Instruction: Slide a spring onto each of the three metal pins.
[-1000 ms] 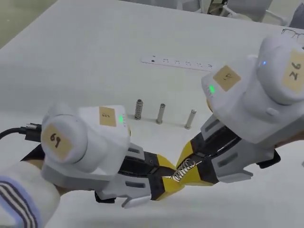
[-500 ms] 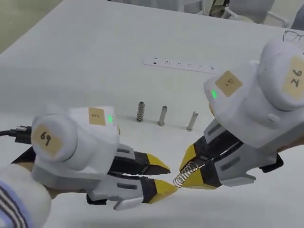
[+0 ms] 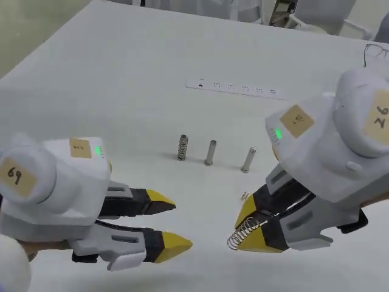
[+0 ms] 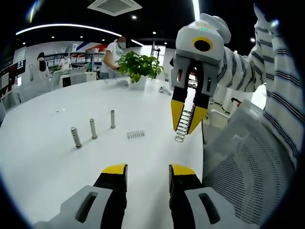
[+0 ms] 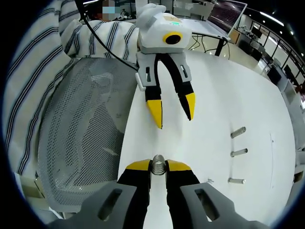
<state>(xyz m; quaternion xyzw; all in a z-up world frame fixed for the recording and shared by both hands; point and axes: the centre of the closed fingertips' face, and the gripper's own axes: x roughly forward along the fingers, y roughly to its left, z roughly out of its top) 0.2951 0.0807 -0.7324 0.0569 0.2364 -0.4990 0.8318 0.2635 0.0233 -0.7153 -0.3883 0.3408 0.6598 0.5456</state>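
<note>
Three metal pins stand in a row on the white table. The left pin (image 3: pixel 182 148) wears a spring, while the middle pin (image 3: pixel 210 152) and the right pin (image 3: pixel 248 159) are bare. My right gripper (image 3: pixel 248 230) is shut on a second spring (image 3: pixel 240 232), held above the table in front of the pins. My left gripper (image 3: pixel 172 221) hangs open and holds nothing, a hand's width left of that spring. In the left gripper view a loose spring (image 4: pixel 136 134) lies on the table near the pins. The right gripper view shows the held spring (image 5: pixel 158 164) end-on between the jaws.
A white power strip (image 3: pixel 236 87) lies beyond the pins. A mesh chair back (image 5: pixel 81 129) stands at the table's near edge by the person's striped sleeve. A potted plant (image 4: pixel 138 67) sits at the far side of the table. People stand in the background.
The left gripper has let go of the spring's end, opened and drawn back to the left. The right gripper keeps the spring and has barely moved.
</note>
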